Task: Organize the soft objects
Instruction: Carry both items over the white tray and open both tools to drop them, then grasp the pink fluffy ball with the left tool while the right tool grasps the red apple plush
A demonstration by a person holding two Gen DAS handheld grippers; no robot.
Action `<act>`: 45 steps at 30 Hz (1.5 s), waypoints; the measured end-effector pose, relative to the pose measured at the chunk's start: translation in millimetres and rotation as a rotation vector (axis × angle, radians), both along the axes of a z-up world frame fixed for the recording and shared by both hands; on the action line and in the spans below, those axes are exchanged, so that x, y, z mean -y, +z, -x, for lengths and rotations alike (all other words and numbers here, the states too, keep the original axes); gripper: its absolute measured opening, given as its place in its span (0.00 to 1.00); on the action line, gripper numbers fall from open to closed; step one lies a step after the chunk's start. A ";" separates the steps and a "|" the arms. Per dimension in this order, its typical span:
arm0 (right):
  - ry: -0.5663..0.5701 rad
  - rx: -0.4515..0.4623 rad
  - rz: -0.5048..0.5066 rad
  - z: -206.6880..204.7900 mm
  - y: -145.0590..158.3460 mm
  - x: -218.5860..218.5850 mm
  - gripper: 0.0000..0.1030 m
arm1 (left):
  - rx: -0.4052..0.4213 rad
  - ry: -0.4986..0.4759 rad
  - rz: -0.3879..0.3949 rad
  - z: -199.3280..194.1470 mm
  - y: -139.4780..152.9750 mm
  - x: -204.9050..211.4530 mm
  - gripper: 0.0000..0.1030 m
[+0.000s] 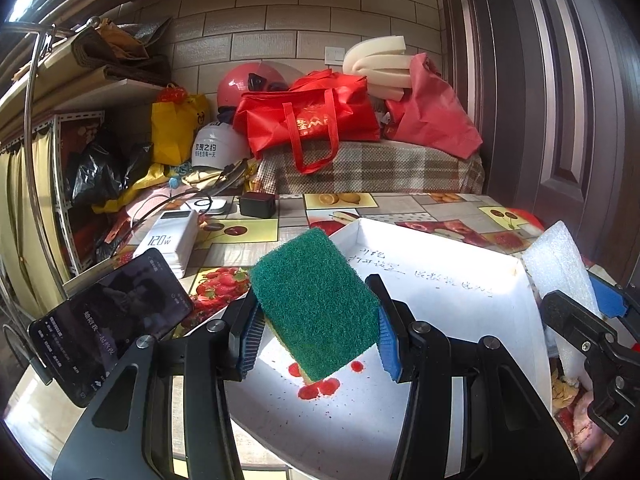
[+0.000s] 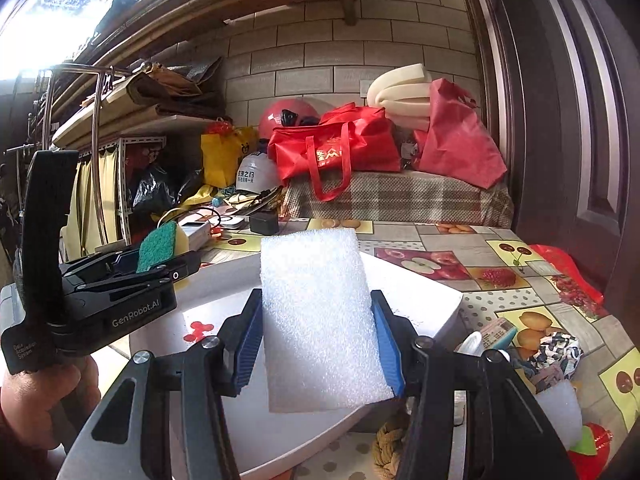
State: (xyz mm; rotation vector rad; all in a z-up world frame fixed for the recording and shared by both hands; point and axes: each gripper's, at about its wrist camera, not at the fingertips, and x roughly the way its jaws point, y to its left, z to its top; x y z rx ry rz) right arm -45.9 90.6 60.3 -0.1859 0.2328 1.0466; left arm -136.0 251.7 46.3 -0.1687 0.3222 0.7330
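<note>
- Left wrist view: the left gripper is clamped on the green sponge in the lower centre of the frame. The sponge hangs over the white tray, which spreads below and to the right across the bench — so it looks as if its way in is mostly down. Its long axis runs up and away from the gripper, leaning to upper left, green face uppermost.
- Same view, right edge: the right gripper pinches the white foam pad above the tray's right rim.
- Right wrist view: the foam pad stands in mid-frame between closed blue pads, long axis upright, pointing to the top of the frame — the tray lies directly beneath. The left gripper sits at left, over the tray's left edge.
</note>
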 end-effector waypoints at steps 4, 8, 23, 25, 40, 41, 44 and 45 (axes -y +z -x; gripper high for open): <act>-0.028 0.020 0.013 -7.0 0.3 -12.1 0.50 | -0.018 -0.011 -0.016 -12.8 0.5 -1.0 0.47; -0.031 0.025 0.045 -9.1 -0.8 -23.5 0.50 | -0.042 -0.042 -0.015 -27.3 0.3 -3.0 0.47; -0.078 0.018 0.070 -12.5 -0.6 -27.1 0.85 | -0.035 0.032 0.000 -24.2 0.2 -10.4 1.00; -0.080 0.020 0.064 -12.6 -0.2 -26.1 0.86 | -0.034 0.036 -0.005 -23.4 0.3 -10.5 1.00; -0.078 0.035 0.000 4.6 1.7 -0.6 0.86 | 0.019 0.078 -0.037 -8.1 3.6 -1.7 1.00; -0.068 0.034 0.007 8.2 1.2 2.1 0.86 | 0.019 0.073 -0.035 -7.4 3.9 0.4 1.00; -0.036 0.024 0.012 15.7 0.9 15.3 0.86 | 0.024 0.048 -0.036 -3.4 4.4 11.8 1.00; -0.032 0.024 0.008 17.0 1.4 21.0 0.86 | 0.022 0.035 -0.034 -2.3 4.6 16.5 1.00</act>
